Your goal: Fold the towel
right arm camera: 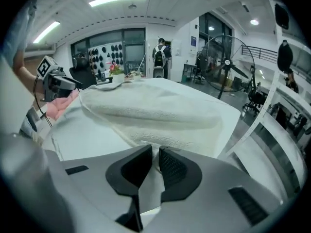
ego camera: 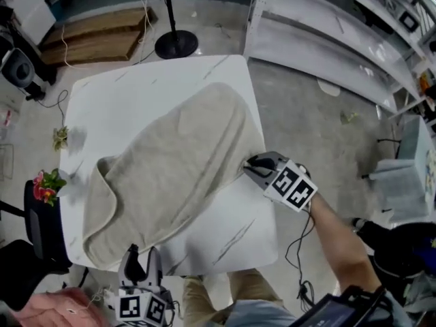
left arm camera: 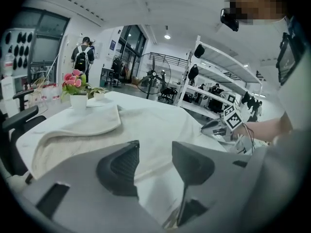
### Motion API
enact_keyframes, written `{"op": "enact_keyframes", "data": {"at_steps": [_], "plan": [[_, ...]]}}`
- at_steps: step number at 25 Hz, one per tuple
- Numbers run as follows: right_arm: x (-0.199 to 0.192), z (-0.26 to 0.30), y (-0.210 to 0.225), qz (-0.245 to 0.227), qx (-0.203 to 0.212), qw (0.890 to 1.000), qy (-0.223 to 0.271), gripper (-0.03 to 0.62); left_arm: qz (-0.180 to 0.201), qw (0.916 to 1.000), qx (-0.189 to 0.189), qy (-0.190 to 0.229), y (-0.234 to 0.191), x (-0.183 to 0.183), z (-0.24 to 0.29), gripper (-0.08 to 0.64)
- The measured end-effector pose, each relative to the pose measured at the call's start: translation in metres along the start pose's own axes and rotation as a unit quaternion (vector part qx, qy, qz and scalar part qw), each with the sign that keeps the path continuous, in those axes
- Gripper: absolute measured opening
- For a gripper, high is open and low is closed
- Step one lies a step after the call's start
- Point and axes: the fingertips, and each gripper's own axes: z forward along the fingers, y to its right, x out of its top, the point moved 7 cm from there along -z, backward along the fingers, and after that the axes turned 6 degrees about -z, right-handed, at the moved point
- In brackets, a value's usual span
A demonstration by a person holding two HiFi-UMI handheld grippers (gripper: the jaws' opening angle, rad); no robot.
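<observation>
Beige towel [ego camera: 170,169]: spread diagonally across the white table [ego camera: 109,94], from the far right corner toward the near left corner.
Towel, near left end: turned back over itself in a rounded flap, close to the table's left edge.
Towel, right side: raised in a long soft ridge running the length of the cloth.
Right gripper [ego camera: 251,164]: at the towel's right edge, about midway along the table's right side; angled down toward the cloth; marker cube facing up.
Right jaws: drawn almost together, only a thin slit left between the ribbed pads; towel hem pinched at the tips.
Left gripper [ego camera: 142,261]: at the near edge of the table, just beside the towel's near end; pointed away from the person.
Left jaws: spread apart, nothing pressed between the pads; towel and bare table top visible through the gap.
Forearm [ego camera: 340,244]: bare, reaching in from the lower right to the right gripper; black cable hanging below it.
Flower pot [left arm camera: 77,100]: white, upright, pink blooms on top; by the table's left edge, beyond the turned-back flap.
Fan stand [ego camera: 176,44]: round black base and pole on the floor, just past the table's far edge.
Shelving [ego camera: 320,26]: white, on the floor to the right, beyond the table.
Background person [left arm camera: 82,57]: standing well behind the table, backpack on, back turned.
</observation>
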Motion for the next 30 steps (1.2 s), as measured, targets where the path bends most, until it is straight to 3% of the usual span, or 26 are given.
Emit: {"op": "enact_keyframes", "data": {"at_steps": [4,9,11,17,24,30], "plan": [[-0.010,-0.010,0.000,-0.011,0.011,1.000,-0.008,0.017,-0.001,0.9999,0.014,0.003,0.002,0.001,-0.002,0.213],[-0.007,-0.022,-0.005,-0.018,0.034,0.999,0.014,0.018,0.001,0.9997,0.022,0.011,0.003,0.000,-0.006,0.213],[0.003,-0.019,-0.006,-0.020,0.041,0.999,0.028,0.052,0.003,0.9995,0.025,0.017,0.007,0.000,-0.009,0.213],[-0.002,-0.001,-0.015,-0.041,0.053,0.998,-0.012,0.064,0.006,0.9991,0.032,0.028,0.013,0.005,-0.015,0.213],[-0.037,-0.031,-0.029,-0.012,0.069,0.997,-0.039,0.025,0.001,0.9982,0.045,0.040,0.012,0.010,-0.021,0.213],[-0.034,-0.043,-0.032,-0.001,0.072,0.997,-0.031,0.032,0.002,0.9979,0.041,0.050,0.021,0.016,-0.023,0.213]]}}
